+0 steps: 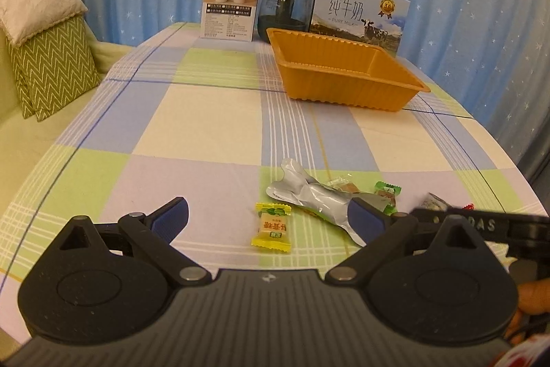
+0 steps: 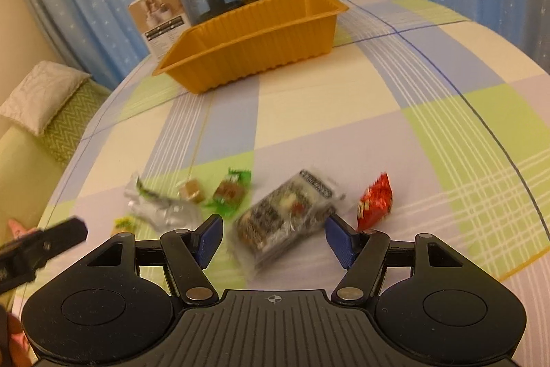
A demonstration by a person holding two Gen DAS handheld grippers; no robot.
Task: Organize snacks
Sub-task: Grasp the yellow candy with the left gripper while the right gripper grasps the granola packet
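Note:
An orange plastic tray (image 1: 395,71) (image 2: 309,23) stands empty at the far side of the checked tablecloth. Loose snacks lie near me. In the left wrist view my left gripper (image 1: 271,222) is open around a yellow candy (image 1: 272,227), with a crumpled silver wrapper (image 1: 319,202) and a green candy (image 1: 386,193) beside it. In the right wrist view my right gripper (image 2: 271,239) is open around a clear black-and-white snack packet (image 2: 285,222). A red packet (image 2: 374,202), a green candy (image 2: 230,191), a brown candy (image 2: 190,188) and the silver wrapper (image 2: 158,205) lie nearby.
A milk carton box (image 1: 361,12), a dark glass pot (image 1: 285,9) and a small white box (image 1: 230,6) stand behind the tray, before a blue starred curtain. A green cushion (image 1: 51,67) lies on a sofa to the left.

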